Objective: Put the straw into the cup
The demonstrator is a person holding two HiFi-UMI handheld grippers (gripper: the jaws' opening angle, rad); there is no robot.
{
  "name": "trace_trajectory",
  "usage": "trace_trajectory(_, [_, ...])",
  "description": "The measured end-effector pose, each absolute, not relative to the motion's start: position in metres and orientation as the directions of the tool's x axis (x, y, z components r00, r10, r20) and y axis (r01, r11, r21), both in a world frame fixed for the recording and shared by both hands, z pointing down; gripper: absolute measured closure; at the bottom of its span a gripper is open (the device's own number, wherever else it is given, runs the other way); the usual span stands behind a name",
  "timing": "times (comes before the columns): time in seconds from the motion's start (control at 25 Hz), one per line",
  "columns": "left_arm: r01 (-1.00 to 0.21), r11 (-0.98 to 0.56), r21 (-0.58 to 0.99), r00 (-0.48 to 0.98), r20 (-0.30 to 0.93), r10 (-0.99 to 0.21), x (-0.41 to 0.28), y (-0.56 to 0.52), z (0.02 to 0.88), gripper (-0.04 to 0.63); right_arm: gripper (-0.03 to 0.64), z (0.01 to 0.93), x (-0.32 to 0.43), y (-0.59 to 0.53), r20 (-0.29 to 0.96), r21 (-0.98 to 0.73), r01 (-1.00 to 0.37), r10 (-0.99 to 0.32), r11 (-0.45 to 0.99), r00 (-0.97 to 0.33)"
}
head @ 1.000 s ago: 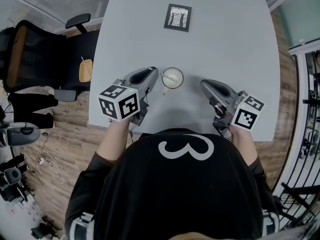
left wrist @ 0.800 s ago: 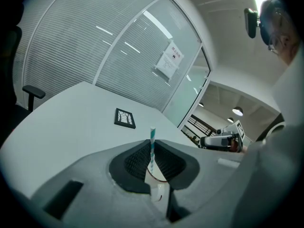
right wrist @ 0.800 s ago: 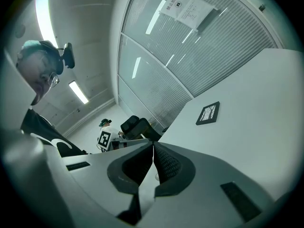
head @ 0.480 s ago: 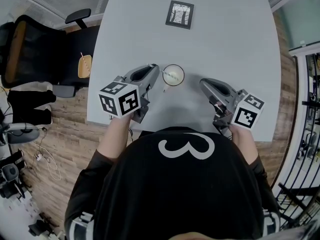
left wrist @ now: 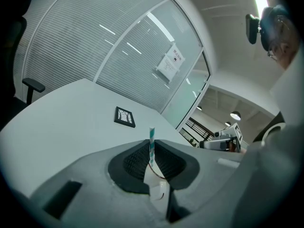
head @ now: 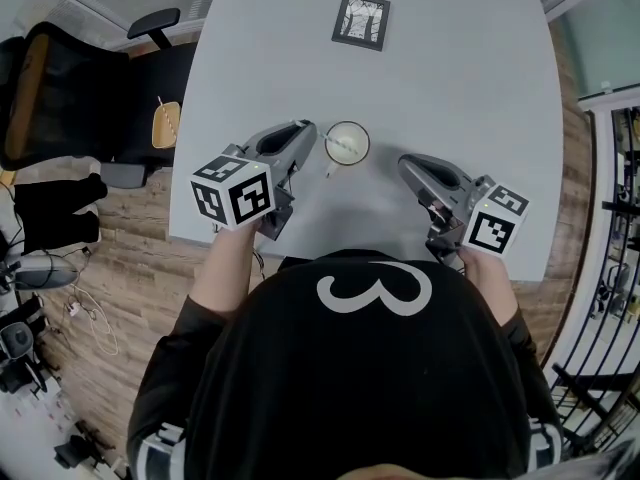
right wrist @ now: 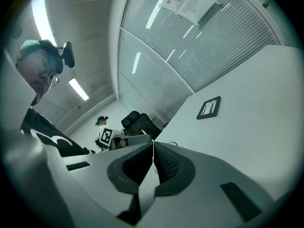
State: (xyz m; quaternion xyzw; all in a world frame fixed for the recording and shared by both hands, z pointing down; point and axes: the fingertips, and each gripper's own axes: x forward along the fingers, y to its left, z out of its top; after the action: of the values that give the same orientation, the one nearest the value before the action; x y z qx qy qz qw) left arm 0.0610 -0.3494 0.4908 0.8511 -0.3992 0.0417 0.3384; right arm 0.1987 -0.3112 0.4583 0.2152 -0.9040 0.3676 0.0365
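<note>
Left claw (head: 305, 131): closed on the straw (left wrist: 151, 142). The teal-and-white striped straw stands upright between the two ribbed pads, its top end rising clear above them. The claw's tips sit just beside the left rim of the cup (head: 346, 144).

Cup: white, upright, on the pale grey desk (head: 460, 78), near the person's edge and between the two claws. In the left gripper view its rim shows directly under the gripped straw. A thin pale line crosses the cup's mouth in the head view; whether the straw's lower end is already inside cannot be confirmed.

Right claw (head: 407, 164): closed, pads meeting with nothing between them. It is held to the right of the cup, apart from it, and points across the desk.

Other items: a small black-framed picture (head: 361, 20) lies flat near the far edge of the desk, well apart from the cup. A black office chair (head: 60, 98) stands on the wooden floor (head: 130, 258) off the desk's left side.
</note>
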Motion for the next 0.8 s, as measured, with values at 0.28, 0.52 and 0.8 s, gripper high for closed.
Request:
trace_trajectory(0.28, [-0.715, -0.459, 0.527, 0.670, 0.329, -0.665, 0.062, -0.347, 0.490, 0.524, 0.601, 0.459, 0.197, -0.310, 0.230, -0.648, -0.413, -0.352, 0.640, -0.907])
trace_trajectory(0.52, [-0.710, -0.446, 0.545, 0.667, 0.317, -0.674, 0.057, -0.343, 0.491, 0.453, 0.601, 0.459, 0.195, -0.309, 0.237, -0.639, -0.420, -0.355, 0.644, -0.904])
trace_trajectory(0.8, [-0.710, -0.431, 0.556, 0.660, 0.314, -0.682, 0.044, -0.322, 0.483, 0.457, 0.601, 0.444, 0.181, -0.296, 0.215, -0.634, -0.404, -0.351, 0.659, -0.911])
